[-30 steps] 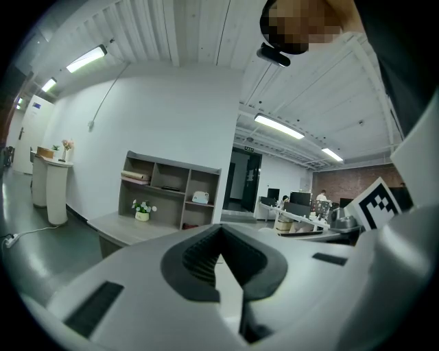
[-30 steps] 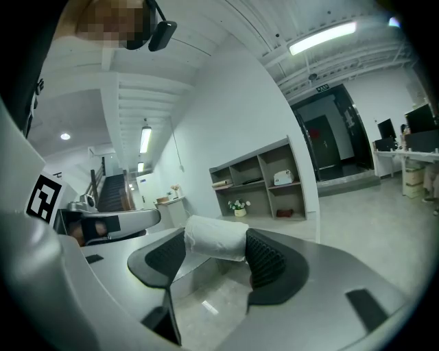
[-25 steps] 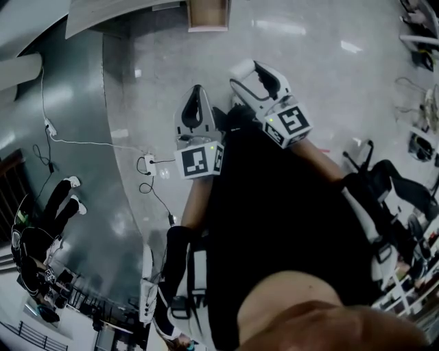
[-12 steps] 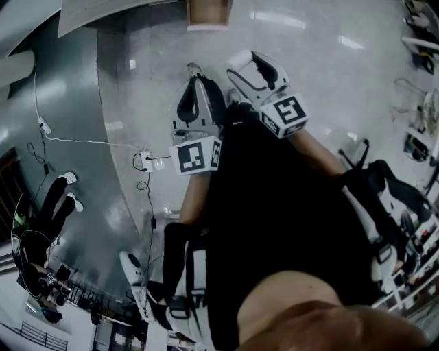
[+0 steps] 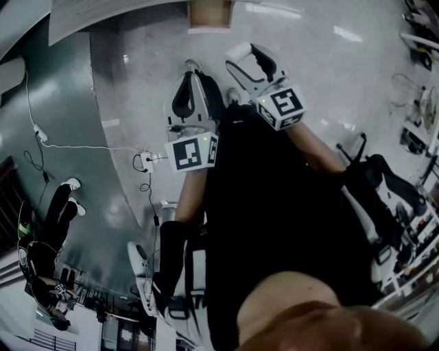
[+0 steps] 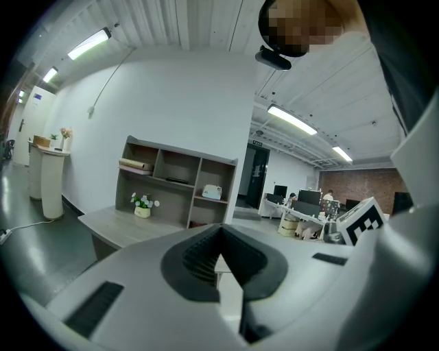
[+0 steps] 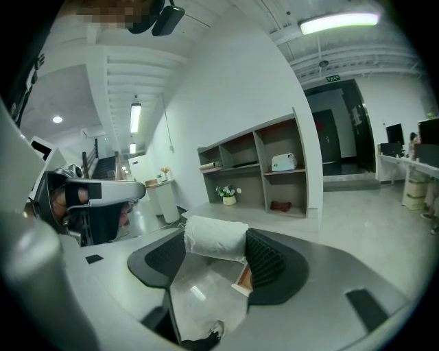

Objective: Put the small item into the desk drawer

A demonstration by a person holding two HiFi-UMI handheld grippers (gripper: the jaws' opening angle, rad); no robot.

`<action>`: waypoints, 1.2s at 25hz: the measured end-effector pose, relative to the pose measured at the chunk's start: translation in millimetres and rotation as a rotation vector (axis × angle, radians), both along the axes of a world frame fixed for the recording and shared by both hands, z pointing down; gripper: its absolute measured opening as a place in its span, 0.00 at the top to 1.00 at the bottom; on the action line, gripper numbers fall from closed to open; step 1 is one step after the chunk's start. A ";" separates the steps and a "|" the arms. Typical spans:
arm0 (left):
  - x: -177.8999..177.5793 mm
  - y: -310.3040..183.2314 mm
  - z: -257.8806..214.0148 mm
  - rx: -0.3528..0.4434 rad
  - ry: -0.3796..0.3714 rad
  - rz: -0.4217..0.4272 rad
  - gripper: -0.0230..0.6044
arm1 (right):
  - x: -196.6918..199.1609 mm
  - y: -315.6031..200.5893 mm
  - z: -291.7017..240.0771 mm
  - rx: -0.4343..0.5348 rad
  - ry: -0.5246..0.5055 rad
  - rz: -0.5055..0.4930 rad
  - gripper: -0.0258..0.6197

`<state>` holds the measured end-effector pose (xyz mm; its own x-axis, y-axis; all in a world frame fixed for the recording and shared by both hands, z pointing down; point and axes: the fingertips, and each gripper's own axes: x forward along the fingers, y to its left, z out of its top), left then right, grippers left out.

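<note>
The right tongs [image 5: 241, 58] pinch the small item, a white, soft-looking roll [image 7: 215, 237], crosswise between their ribbed pads, held up in front of the person's body and above the glossy floor [image 5: 329, 82]. The left tongs [image 6: 221, 233] are pressed together at the tips with nothing between them, and they sit just beside the right pair.

Ahead stands the bench [image 6: 116, 226] with its shelf unit. In the head view a wood-lined box with a pale rim juts from the bench edge – most likely the desk drawer [image 5: 209, 14], already pulled out. It is well apart from both tongs, so the step in hand looks like the carry to the drawer, with the drop not yet begun.

To do it well:
- Hold an even squeeze on the roll. It looks compressible, and a harder pinch could make it pop out sideways.
- Bring the right tongs squarely over the drawer's opening, not its rim.
- Lower until the roll is inside the walls, then part the tongs – a release from height risks a bounce onto the floor.
- The empty left tongs could steady the drawer front if it shifts.
</note>
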<state>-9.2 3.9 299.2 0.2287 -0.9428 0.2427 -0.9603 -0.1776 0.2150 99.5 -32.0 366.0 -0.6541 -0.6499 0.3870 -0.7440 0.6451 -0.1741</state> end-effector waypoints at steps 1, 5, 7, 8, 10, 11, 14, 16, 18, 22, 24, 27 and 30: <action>-2.9 -6.5 0.9 -0.003 0.007 0.000 0.99 | -2.6 -5.4 3.0 -0.004 0.007 0.003 0.54; -13.1 -31.8 1.8 -0.012 0.025 0.006 0.99 | -12.3 -27.0 14.0 -0.027 0.028 0.014 0.54; -18.8 -41.7 6.5 -0.022 0.018 0.019 0.99 | -18.3 -36.6 22.8 -0.044 0.039 0.016 0.54; -22.0 -47.2 8.8 -0.026 0.023 0.018 0.99 | -21.3 -41.5 28.3 -0.053 0.044 0.017 0.54; -28.7 -58.0 14.7 -0.034 0.035 0.012 0.99 | -28.1 -51.6 41.1 -0.068 0.055 0.018 0.54; -31.6 -62.6 18.4 -0.036 0.037 0.013 0.99 | -31.4 -56.5 48.2 -0.075 0.060 0.018 0.54; -37.3 -72.8 29.9 -0.049 0.038 0.024 0.99 | -38.4 -69.0 68.7 -0.093 0.078 0.019 0.54; -42.2 -79.0 38.2 -0.066 0.038 0.033 0.99 | -43.9 -76.8 82.5 -0.107 0.099 0.020 0.54; -48.6 -85.2 46.5 -0.078 0.041 0.036 0.99 | -51.1 -83.7 96.5 -0.125 0.120 0.018 0.54; -57.1 -95.9 59.9 -0.093 0.053 0.027 0.99 | -60.9 -95.0 120.7 -0.152 0.148 0.015 0.54; -58.6 -100.3 66.4 -0.097 0.062 0.022 0.99 | -66.1 -100.6 130.3 -0.162 0.154 0.009 0.54; -60.7 -105.8 77.8 -0.109 0.072 0.026 0.99 | -71.6 -108.2 149.4 -0.177 0.177 -0.002 0.54; -62.4 -111.8 89.3 -0.120 0.071 0.038 0.99 | -73.5 -115.9 170.5 -0.193 0.202 -0.010 0.54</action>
